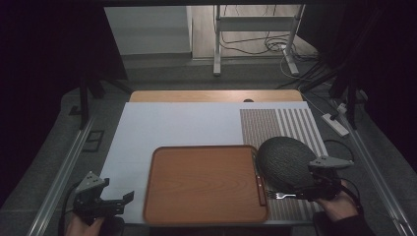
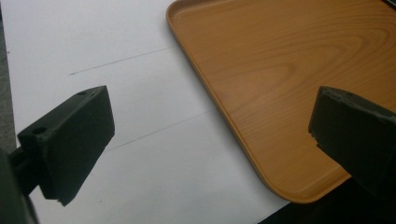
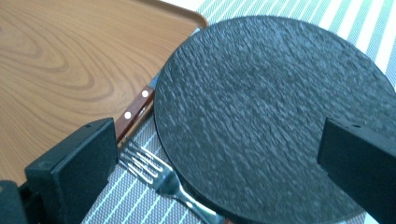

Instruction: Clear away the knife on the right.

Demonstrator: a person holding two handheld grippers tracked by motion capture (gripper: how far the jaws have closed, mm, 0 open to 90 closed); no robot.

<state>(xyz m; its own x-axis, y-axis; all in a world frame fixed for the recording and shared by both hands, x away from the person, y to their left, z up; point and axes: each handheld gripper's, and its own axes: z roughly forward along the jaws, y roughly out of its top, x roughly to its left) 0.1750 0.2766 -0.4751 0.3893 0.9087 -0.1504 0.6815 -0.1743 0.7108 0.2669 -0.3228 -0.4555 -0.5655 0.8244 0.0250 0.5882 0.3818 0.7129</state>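
A round black textured plate (image 1: 285, 160) lies on a striped placemat (image 1: 275, 123) at the right. It covers part of a fork (image 1: 279, 195), whose tines point toward a wooden tray (image 1: 204, 184). A knife with a brown riveted handle (image 1: 259, 184) lies between the tray and the plate. My right gripper (image 1: 301, 189) is open at the plate's near edge. In the right gripper view the plate (image 3: 275, 116) sits between the spread jaws, with the fork (image 3: 154, 172) and knife handle (image 3: 135, 109) by the left jaw. My left gripper (image 1: 125, 201) is open and holds nothing, left of the tray.
The tray (image 2: 289, 79) holds nothing and rests on a white sheet (image 2: 116, 70) over the tabletop. Its near corner reaches the table's front edge. Beyond the table stand a metal frame (image 1: 253, 29), floor cables and a power strip (image 1: 334, 124).
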